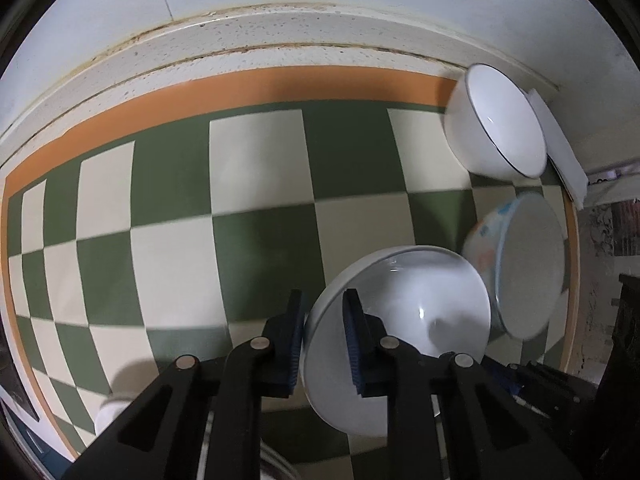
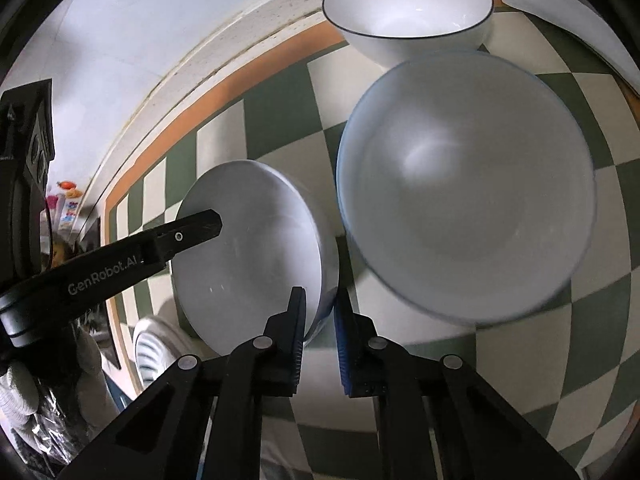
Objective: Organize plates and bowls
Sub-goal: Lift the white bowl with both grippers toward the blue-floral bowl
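Both grippers (image 1: pixel 324 336) (image 2: pixel 320 334) clamp white bowl (image 1: pixel 400 312) rim — (opposite sides).

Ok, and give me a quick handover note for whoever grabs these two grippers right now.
Left gripper: shut on the near rim of the plain white bowl.
Right gripper: shut on the opposite rim of the same bowl.
Patterned bowl: right beside it on the checkered mat, blurred.
Dark-rimmed bowl: at the back of the mat, by the wall.
Done: nothing is nested yet; all three bowls sit separately.
Left: probably lift the white bowl and stack the bowls. No plate is clearly in view.
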A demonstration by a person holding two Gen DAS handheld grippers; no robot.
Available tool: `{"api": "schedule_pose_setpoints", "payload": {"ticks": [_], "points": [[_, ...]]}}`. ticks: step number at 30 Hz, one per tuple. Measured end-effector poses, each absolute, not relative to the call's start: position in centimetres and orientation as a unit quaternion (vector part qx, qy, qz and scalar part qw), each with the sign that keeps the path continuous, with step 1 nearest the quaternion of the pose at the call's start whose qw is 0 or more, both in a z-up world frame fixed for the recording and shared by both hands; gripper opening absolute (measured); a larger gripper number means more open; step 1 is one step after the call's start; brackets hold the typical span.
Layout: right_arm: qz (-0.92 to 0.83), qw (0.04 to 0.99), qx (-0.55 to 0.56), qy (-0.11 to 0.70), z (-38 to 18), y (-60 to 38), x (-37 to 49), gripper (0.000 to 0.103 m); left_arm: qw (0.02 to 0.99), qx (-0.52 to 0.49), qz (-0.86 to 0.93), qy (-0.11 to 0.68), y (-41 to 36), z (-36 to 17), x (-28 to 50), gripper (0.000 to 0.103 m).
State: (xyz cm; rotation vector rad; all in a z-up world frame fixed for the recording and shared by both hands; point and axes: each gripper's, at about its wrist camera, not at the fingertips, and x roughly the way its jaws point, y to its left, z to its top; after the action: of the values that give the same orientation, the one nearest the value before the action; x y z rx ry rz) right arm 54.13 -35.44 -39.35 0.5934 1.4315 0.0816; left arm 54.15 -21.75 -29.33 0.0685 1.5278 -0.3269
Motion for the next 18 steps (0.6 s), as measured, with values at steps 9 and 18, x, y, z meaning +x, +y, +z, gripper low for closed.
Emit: {"api": "schedule_pose_setpoints", "payload": {"ticks": [9, 18], "points": [[0.057, 0.714, 0.252, 0.651, -36.6, -35.9, 49.5, 0.016, 0.698, 0.041, -0.167, 0.695, -22.3, -27.9, 47.8, 0.017], [0.051, 0.696, 0.265, 0.665, -37.3, -37.8, 43.7, 0.016, 0.683, 0.055, -0.173, 0.708, -23.5, -28.8, 44.2, 0.017]]}}
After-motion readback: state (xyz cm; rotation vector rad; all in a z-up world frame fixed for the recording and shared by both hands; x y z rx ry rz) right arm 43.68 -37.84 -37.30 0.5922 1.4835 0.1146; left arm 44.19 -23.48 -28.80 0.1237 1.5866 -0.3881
